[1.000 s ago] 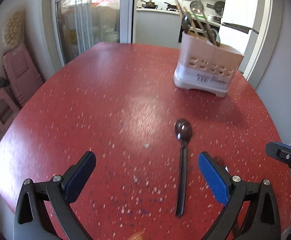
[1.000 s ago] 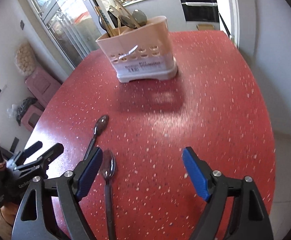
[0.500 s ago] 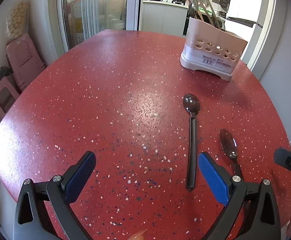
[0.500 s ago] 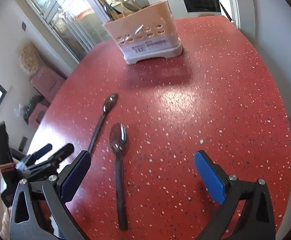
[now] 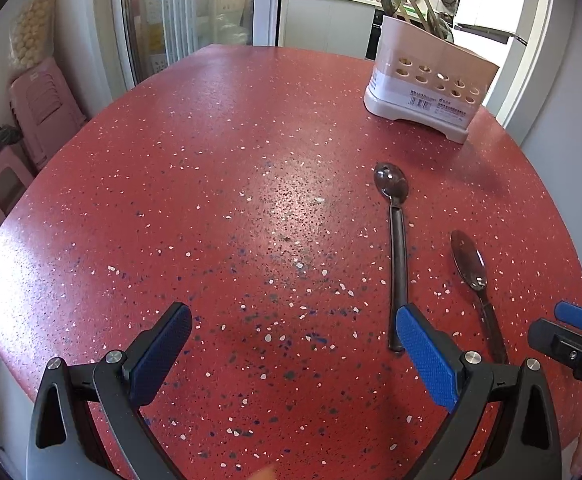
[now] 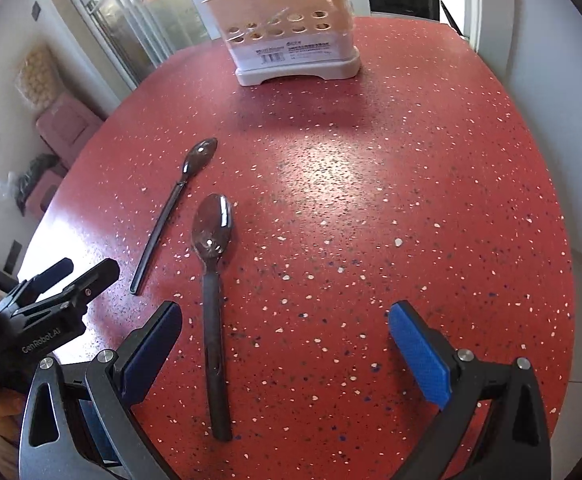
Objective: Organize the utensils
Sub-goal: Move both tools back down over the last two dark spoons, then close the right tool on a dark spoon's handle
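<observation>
Both spoons point(image 6: 213, 236) point(image 5: 395, 216) lie loose on the red table point(image 5: 211, 200), handles toward the grippers point(image 5: 291, 344) point(image 6: 287, 340); both jaws wide, holding nothing, probably ready for pick-up toward the utensil holder point(image 6: 291, 32).

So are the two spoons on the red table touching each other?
Apart. The right wrist view shows a strip of red table between the thin-handled spoon and the bigger spoon all along; the left wrist view shows that gap too.
</observation>
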The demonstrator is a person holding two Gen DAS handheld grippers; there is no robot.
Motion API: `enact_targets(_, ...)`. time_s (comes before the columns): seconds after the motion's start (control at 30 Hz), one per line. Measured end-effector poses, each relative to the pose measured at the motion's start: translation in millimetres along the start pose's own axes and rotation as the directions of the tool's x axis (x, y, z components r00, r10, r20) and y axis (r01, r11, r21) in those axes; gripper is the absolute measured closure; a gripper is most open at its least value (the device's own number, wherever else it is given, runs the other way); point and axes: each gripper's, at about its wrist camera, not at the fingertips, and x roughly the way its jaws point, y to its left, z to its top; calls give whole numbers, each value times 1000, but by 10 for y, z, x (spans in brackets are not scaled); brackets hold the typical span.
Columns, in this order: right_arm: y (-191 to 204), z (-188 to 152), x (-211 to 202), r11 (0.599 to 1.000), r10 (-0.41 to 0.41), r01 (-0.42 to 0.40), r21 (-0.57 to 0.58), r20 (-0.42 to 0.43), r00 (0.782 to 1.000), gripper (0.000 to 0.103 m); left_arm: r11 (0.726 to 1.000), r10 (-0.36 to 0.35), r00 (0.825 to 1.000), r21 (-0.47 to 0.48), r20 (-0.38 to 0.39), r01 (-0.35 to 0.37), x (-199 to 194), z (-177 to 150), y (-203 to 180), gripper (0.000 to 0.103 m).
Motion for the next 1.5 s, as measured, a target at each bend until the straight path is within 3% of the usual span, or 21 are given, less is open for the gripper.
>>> enact_targets(0.23,109,6,58,1000,-7,6,-31,-21,1000,0,999,-48,998,-18,-29,47,37,23,100,0)
enact_targets(0.73,477,105,276,987,-101,91,-129,-69,993,5,999,-12,1000,-40,-15,11,24,177,294,0)
enact_targets(0.87,529,134,334,981,-147,136,-138,-78,986,19,999,-33,999,-29,-18,32,44,221,289,0)
enact_targets(1.07,544,167,371,972,-198,184,-147,-82,977,30,998,-62,997,14,-43,63,116,362,185,0)
enact_targets(1.23,551,169,368,968,-209,194,-158,-85,974,35,996,-69,994,57,-81,74,176,504,52,0)
enact_targets(1.43,591,152,331,970,-199,182,-164,-92,976,51,985,-59,993,156,-100,74,212,583,-213,0)
enact_targets(1.5,564,164,308,970,-195,178,-163,-94,976,76,980,-50,993,188,-104,69,231,611,-307,0)
